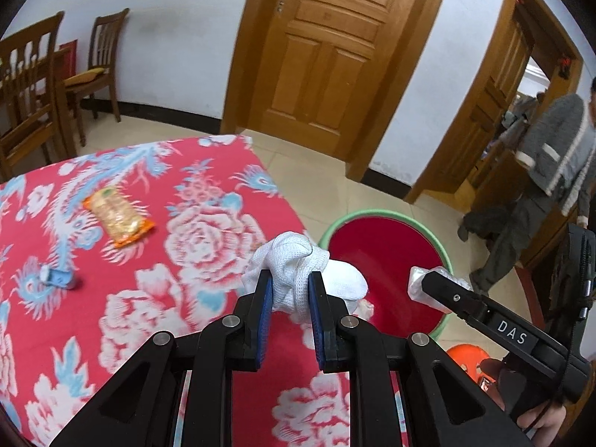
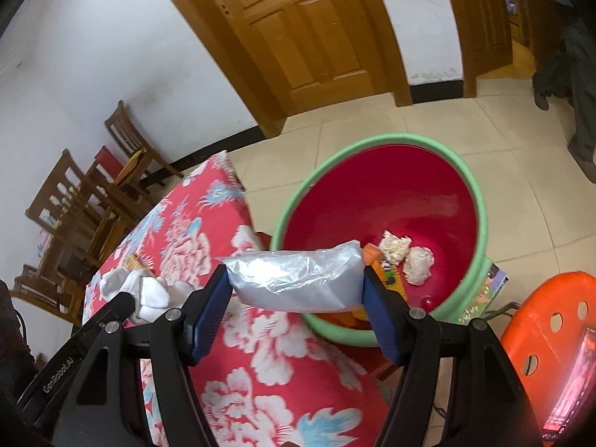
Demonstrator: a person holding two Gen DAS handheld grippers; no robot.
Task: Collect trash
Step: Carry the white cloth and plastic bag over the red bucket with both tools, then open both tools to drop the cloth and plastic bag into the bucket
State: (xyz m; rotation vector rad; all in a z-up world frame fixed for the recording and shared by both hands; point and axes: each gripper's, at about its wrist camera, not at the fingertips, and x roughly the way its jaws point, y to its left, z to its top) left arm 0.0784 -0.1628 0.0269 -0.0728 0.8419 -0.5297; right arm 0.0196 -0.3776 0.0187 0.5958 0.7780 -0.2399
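Clamping a crumpled white cloth [image 1: 294, 272], the left tool [image 1: 290, 290] hangs over the worktop [image 1: 149, 298] edge; the right tool [image 2: 296, 279] pinches a clear plastic bag [image 2: 298, 275], red basin [image 2: 372, 193] at one o'clock; an orange snack wrapper [image 1: 117, 216] lies on the worktop at ten o'clock.

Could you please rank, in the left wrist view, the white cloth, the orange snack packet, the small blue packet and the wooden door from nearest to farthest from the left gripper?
1. White cloth, clamped in the left gripper.
2. Small blue packet, left on the tablecloth.
3. Orange snack packet, farther up the table; nearly level with the blue one.
4. Wooden door, across the room.
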